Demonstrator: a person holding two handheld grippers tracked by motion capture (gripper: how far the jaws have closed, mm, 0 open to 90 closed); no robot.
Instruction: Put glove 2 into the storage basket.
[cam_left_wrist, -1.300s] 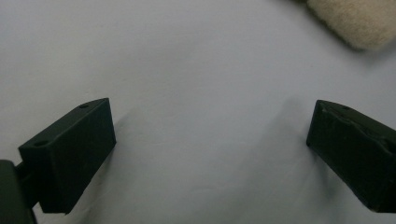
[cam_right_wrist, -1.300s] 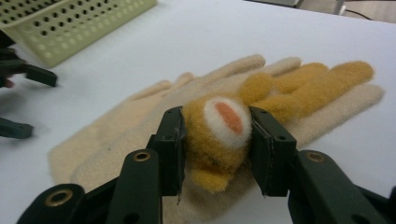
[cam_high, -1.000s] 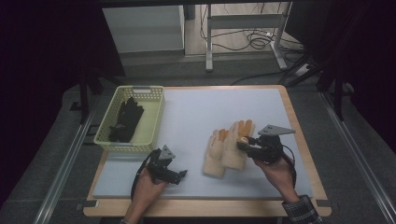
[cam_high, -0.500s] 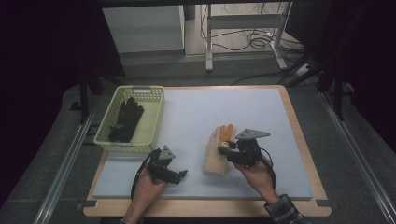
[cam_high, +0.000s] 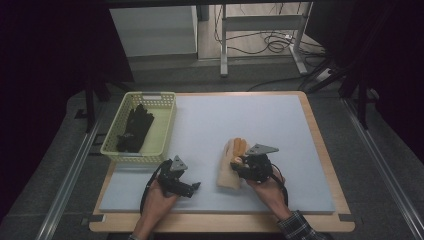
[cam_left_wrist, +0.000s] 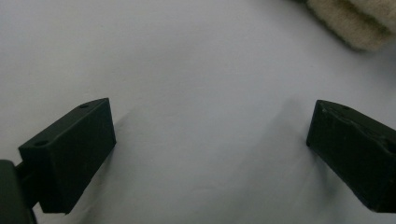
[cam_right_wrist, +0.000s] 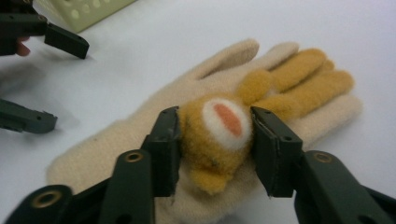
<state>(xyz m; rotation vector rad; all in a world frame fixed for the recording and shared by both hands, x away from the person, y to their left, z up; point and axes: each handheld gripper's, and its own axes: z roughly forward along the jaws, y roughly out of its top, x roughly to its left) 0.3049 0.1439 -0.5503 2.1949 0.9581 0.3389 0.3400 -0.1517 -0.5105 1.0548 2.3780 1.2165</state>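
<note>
A cream glove (cam_high: 226, 175) (cam_right_wrist: 135, 137) lies flat on the pale mat. On top of it rests an orange glove (cam_high: 240, 146) (cam_right_wrist: 301, 77), fingers pointing away from me. My right gripper (cam_high: 239, 165) (cam_right_wrist: 215, 140) is shut on the orange glove's folded cuff end, with a white and pink patch showing between the jaws. My left gripper (cam_high: 193, 187) (cam_left_wrist: 210, 154) rests open on the bare mat to the left, with nothing between its jaws. The cream glove's edge (cam_left_wrist: 357, 23) lies just beyond the left gripper. The left gripper (cam_right_wrist: 56, 81) also appears in the right gripper view.
A pale yellow basket (cam_high: 164, 107) (cam_right_wrist: 88, 9) stands at the mat's left edge with black gloves (cam_high: 135, 129) inside. The mat (cam_high: 250, 115) lies on a wooden table. Cables and a metal frame sit on the floor beyond.
My right gripper has carried the orange glove leftward, from beside the cream glove to on top of it. The left gripper has stayed put.
</note>
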